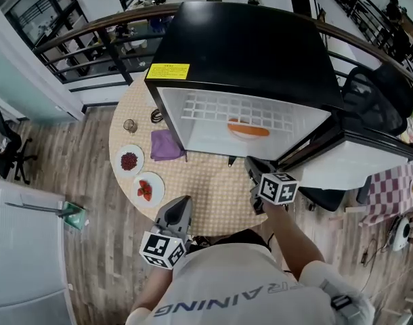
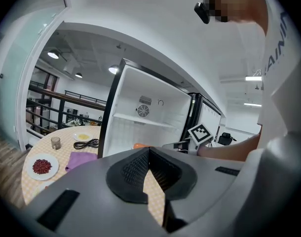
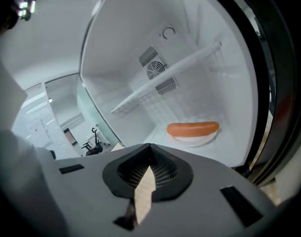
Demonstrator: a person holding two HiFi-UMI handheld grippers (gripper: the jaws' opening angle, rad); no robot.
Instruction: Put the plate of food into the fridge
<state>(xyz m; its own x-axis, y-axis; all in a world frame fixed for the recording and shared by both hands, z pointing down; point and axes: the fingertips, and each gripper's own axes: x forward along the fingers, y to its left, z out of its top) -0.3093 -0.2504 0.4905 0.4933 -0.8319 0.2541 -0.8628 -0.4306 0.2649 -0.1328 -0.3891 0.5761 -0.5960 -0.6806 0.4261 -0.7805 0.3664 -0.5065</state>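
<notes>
Shirt (image 1: 247, 279) lettered "RAINING"; yellow label (image 1: 168, 71) on fridge (image 1: 247, 46)

The fridge (image 1: 247, 46) is black outside with a yellow label (image 1: 168, 71) and white inside. In it an orange sausage (image 3: 193, 129) lies on a white plate (image 3: 192, 140). At centre left are a purple cloth (image 1: 166, 145), a white dish of dark red bits (image 1: 120, 156) and a white dish of bright red pieces (image 1: 158, 180), on the beige-checked table (image 1: 220, 195). At the right edge is a red-and-white checked tablecloth (image 1: 389, 188).

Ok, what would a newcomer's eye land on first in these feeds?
The black mini fridge standing open on the round table, with an orange sausage on a white plate already on its floor. Then, left of it on the table, a purple cloth, a plate of dark red bits and a plate of bright red pieces.
</notes>
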